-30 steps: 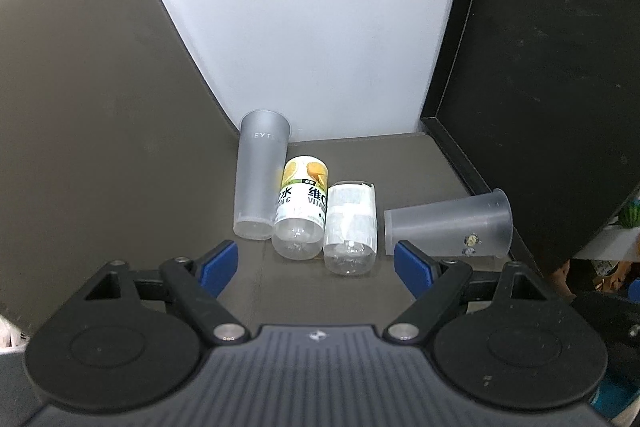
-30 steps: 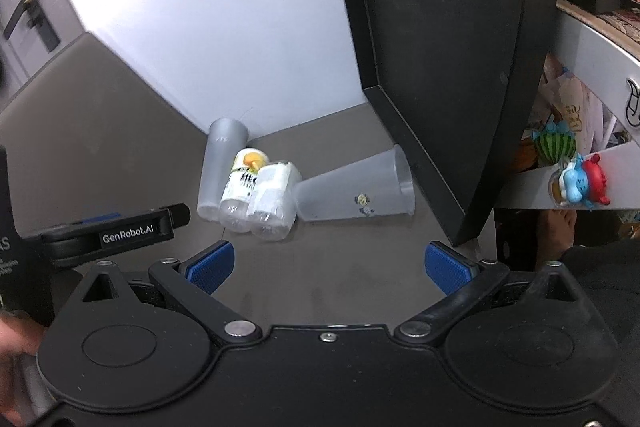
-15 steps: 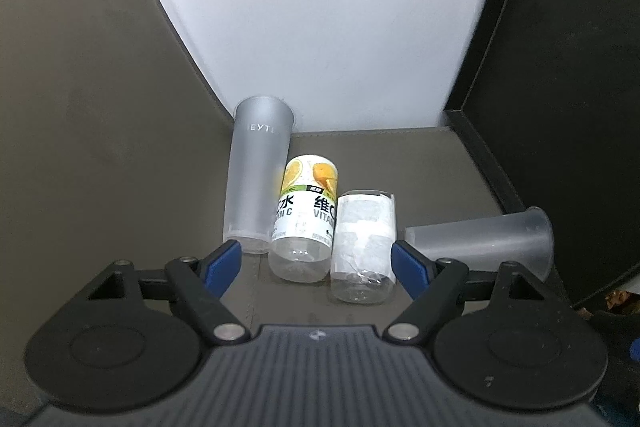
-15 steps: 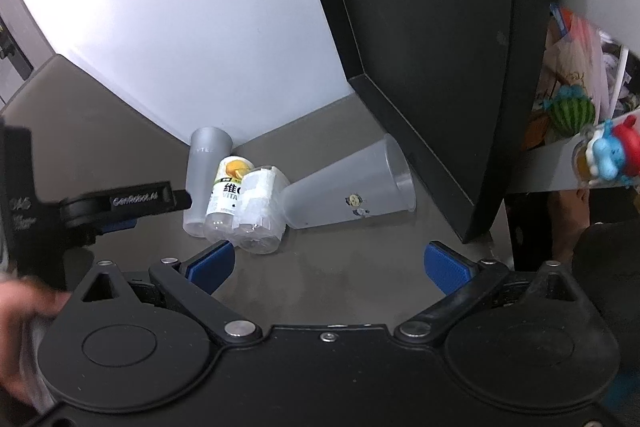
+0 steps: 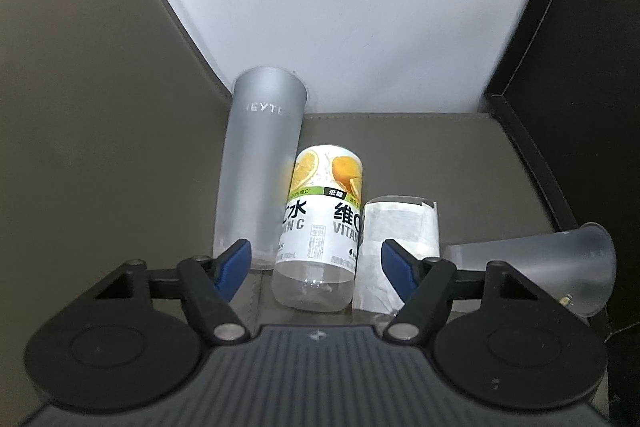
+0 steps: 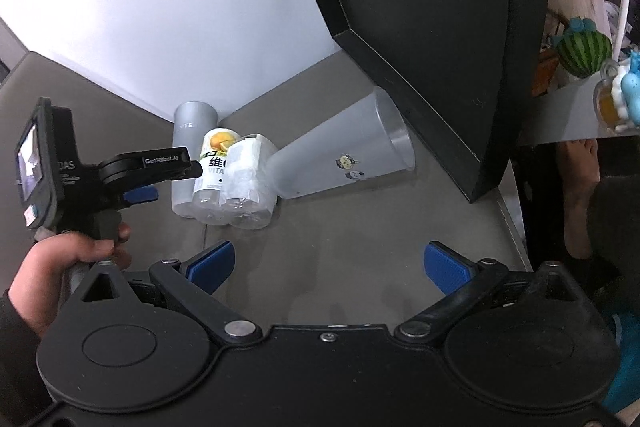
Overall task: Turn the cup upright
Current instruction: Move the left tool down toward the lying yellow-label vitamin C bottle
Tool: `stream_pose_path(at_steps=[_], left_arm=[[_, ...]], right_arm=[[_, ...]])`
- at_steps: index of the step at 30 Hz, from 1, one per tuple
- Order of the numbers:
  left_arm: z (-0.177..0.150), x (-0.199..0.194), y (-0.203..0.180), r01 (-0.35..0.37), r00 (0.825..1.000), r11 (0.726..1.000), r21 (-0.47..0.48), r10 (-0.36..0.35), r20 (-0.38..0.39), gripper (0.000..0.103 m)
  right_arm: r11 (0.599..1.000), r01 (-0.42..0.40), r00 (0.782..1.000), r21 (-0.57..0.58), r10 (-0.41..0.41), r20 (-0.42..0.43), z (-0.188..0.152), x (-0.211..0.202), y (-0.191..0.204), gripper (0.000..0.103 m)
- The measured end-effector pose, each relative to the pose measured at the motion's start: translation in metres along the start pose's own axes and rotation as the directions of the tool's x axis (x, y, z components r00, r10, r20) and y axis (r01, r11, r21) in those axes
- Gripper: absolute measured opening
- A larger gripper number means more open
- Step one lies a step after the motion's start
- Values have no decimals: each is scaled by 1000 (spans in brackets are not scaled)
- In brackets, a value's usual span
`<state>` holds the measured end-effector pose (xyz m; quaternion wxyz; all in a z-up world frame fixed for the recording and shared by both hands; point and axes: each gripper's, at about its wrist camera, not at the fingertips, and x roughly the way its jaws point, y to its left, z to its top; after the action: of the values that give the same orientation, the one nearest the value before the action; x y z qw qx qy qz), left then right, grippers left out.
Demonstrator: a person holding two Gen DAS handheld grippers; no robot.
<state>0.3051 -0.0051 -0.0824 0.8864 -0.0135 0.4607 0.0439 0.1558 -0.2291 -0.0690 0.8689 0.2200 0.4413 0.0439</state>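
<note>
1. We see two frosted cups lying on the table: the tall cup beside the bottles, the wide cup against the black panel.
2. Left tongs and right tongs both gape apart, gripping nothing.
3. We judge thin plastic: light, slick, crushable. Pinch gently mid-wall.

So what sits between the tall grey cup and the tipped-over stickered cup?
Two bottles lying side by side: the orange-label vitamin bottle, against the grey cup, then the white-wrapped bottle, next to the stickered cup's base. The right wrist view shows it best.
</note>
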Motion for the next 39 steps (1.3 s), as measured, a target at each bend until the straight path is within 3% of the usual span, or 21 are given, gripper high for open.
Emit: stream_pose_path(at_steps=[17, 20, 39], left_arm=[[-4, 44, -1, -31, 995, 999, -11, 30, -98, 71], [-7, 44, -4, -38, 993, 999, 8, 39, -108, 57], [-33, 5, 1, -35, 982, 998, -46, 26, -186, 56]], right_arm=[[997, 45, 998, 55, -43, -47, 0, 13, -15, 102], [997, 48, 998, 57, -46, -39, 1, 11, -16, 102], [999, 12, 1000, 48, -11, -18, -8, -6, -13, 102]])
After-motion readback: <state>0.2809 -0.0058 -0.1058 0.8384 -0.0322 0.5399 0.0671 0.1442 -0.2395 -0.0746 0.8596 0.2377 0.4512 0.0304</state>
